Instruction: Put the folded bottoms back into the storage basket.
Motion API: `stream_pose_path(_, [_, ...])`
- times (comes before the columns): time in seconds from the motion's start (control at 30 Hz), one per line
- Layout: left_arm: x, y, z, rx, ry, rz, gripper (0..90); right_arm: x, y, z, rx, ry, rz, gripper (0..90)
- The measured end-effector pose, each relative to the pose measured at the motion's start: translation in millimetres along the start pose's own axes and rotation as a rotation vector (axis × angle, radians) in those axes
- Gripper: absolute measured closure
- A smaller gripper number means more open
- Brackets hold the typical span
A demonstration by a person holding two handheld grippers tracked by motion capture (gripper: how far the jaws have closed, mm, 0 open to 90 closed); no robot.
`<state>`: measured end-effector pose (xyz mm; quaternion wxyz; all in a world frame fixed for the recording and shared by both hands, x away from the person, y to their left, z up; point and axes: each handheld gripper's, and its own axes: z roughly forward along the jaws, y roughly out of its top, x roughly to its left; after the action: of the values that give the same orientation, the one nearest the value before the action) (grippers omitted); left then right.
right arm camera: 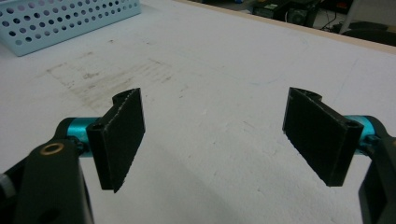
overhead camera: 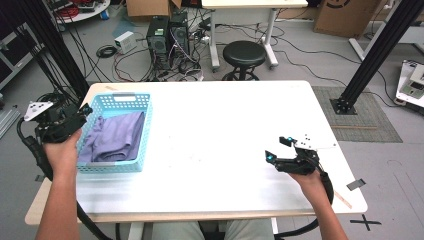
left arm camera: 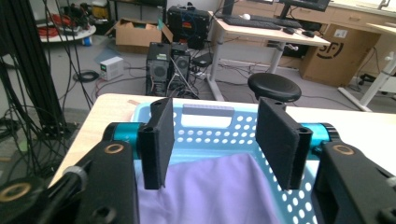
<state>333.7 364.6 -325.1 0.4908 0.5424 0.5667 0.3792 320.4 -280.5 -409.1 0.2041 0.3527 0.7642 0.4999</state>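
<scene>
Here our left gripper [left arm camera: 223, 144] holds its jaws apart with nothing between them, just above the purple cloth [overhead camera: 112, 137] lying in the blue basket [overhead camera: 145, 135]. Our right gripper [overhead camera: 280, 149], jaws spread wide, hovers over bare tabletop [overhead camera: 215, 125] well apart, so the left is nearer.

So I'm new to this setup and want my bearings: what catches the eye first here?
The light blue basket at the table's left edge, with a purple cloth lying inside it. The left gripper hangs at the basket's left rim, jaws open and nothing between them. The right gripper hovers open above the bare right side of the table.
</scene>
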Motion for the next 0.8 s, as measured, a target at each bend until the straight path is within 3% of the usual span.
stream_pose_path(0.2, [-8.1,-5.1,-4.1,-0.033,-0.038,0.001,35.6,2.8,-0.7,2.6,0.013,0.006,0.0,21.2])
stream_pose_path(0.37, [-21.9,-10.8,-3.8,-0.059,-0.118,0.022,27.9,2.4,-0.8,2.7,0.012,0.006,0.0,21.2])
stream_pose_path(0.43, [-32.6,-15.2,-2.7,-0.06,-0.159,0.042,25.4,1.9,-1.2,2.9,0.013,0.007,0.004,21.1])
stream_pose_path(0.5, [-36.9,-16.8,-2.3,-0.061,-0.175,0.05,22.8,1.6,-1.4,3.3,0.014,0.009,-0.001,21.2])
stream_pose_path(0.67, [-61.4,-24.1,-1.6,-0.074,-0.223,0.074,22.6,1.9,-1.7,4.6,0.019,0.009,-0.009,21.1])
stream_pose_path(0.7, [-71.9,-27.3,-1.1,-0.077,-0.245,0.081,22.6,2.3,-1.6,4.5,0.021,0.01,-0.008,21.1])
stream_pose_path(0.8, [-83.2,-30.5,-0.4,-0.075,-0.265,0.098,22.6,2.4,-1.3,4.2,0.021,0.008,-0.007,21.2])
